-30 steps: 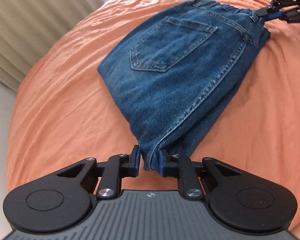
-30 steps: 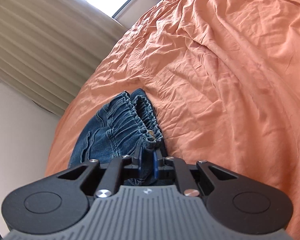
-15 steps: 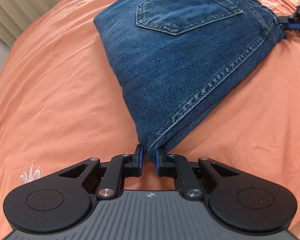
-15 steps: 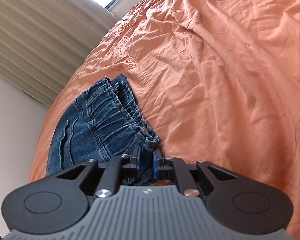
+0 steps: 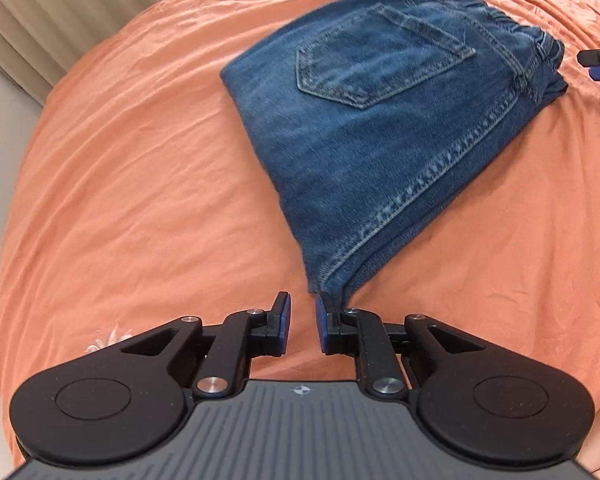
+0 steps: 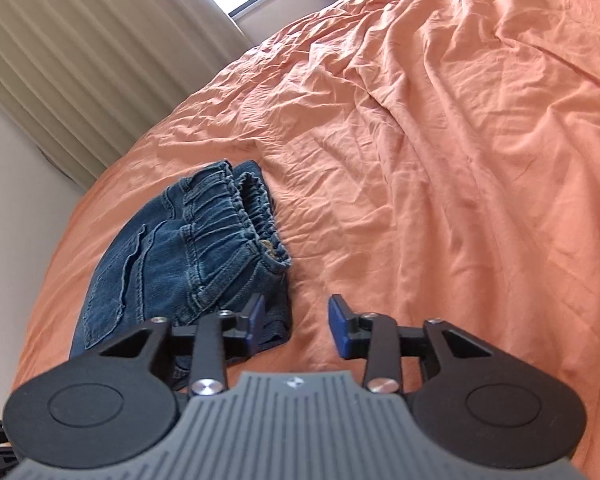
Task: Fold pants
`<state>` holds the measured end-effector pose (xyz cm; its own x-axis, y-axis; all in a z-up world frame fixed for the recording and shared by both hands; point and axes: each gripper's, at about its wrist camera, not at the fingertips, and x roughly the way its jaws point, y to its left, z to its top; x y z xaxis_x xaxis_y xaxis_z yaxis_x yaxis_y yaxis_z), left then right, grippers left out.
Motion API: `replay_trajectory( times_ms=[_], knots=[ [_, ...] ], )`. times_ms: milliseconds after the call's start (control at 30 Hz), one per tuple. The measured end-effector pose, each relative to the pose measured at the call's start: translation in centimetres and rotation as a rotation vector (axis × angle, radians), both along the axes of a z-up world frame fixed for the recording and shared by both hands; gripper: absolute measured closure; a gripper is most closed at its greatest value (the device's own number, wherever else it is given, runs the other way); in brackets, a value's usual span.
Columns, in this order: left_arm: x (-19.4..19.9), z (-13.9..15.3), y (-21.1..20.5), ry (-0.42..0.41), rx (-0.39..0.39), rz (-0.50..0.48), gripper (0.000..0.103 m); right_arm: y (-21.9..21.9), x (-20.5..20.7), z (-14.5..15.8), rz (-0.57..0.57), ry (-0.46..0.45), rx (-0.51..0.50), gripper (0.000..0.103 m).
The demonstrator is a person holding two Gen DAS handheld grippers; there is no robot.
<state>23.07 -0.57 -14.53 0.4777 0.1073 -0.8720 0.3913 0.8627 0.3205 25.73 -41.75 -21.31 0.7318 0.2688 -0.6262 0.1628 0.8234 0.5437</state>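
Pants (image 5: 388, 120) show pocket leftward, waistband rightward; grippers apparently released.

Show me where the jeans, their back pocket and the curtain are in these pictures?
jeans (image 5: 364, 168), left wrist view, on the leg panel.
back pocket (image 5: 380, 60), left wrist view, on its middle.
curtain (image 6: 80, 40), right wrist view, on its pleats.

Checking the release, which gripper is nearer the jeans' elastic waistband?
Right. The right gripper sits open beside the waistband corner; the left gripper, jaws apart, is at the opposite folded end of the jeans.
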Motion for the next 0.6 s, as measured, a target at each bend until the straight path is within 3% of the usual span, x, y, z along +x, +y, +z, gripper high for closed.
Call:
replay_trajectory(
  times_ms=[67,167,233,300,400,600],
  knots=[
    [0.1,0.9,0.3,-0.009,-0.012,-0.001,0.081,-0.2,0.0,0.5,0.03,0.007,0.03,0.06],
    [0.5,2.2,1.1,-0.027,-0.053,0.002,0.067,-0.4,0.4,1.5,0.067,0.008,0.04,0.047],
    [1.1,3.1,1.8,-0.042,-0.105,0.01,0.059,-0.4,1.1,2.3,0.09,0.011,0.025,0.035],
    [2.3,3.8,2.8,-0.06,-0.181,0.026,0.047,-0.5,2.0,3.3,0.111,0.01,0.011,0.03],
    [4.4,4.5,4.7,-0.108,-0.308,0.098,0.04,-0.7,3.7,4.6,0.124,0.01,-0.003,0.03],
    [9.8,3.6,8.6,-0.103,-0.577,0.284,0.039,-0.4,8.6,5.7,0.161,0.008,0.014,0.031]
  ],
)
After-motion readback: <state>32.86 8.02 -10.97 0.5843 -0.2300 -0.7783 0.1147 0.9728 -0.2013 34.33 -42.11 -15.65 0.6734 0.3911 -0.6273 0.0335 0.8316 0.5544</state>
